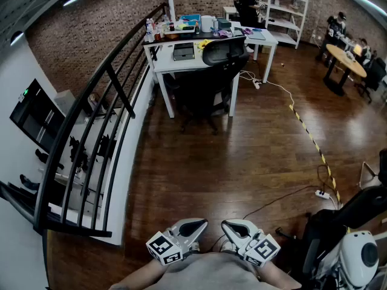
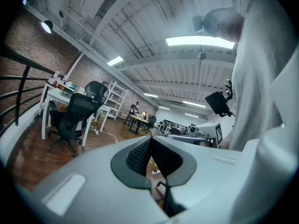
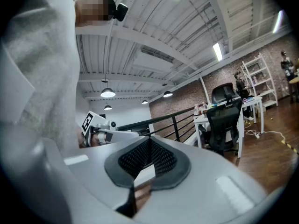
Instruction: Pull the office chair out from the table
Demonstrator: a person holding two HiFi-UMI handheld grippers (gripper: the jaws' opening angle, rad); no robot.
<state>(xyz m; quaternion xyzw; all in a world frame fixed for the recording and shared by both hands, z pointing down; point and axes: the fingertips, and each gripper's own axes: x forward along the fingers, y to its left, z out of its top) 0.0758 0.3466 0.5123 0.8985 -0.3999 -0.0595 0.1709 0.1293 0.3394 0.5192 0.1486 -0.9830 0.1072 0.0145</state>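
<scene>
A black office chair (image 1: 208, 77) is pushed under a white table (image 1: 181, 59) at the far end of the wooden floor; it also shows in the left gripper view as the chair (image 2: 74, 115) and in the right gripper view as the chair (image 3: 224, 122). My left gripper (image 1: 192, 227) and right gripper (image 1: 237, 227) are held close to the person's body at the bottom of the head view, far from the chair. Both are shut with nothing between the jaws, tips pointing toward each other. The left gripper (image 2: 150, 146) and right gripper (image 3: 148, 146) show closed pads.
A black railing (image 1: 103, 119) runs along the left side of the floor. Cables and a power strip (image 1: 321, 194) lie on the floor at right, with yellow-black tape (image 1: 308, 135). A dark chair and a white device (image 1: 357, 258) stand at the lower right. People sit at a far round table (image 1: 346, 59).
</scene>
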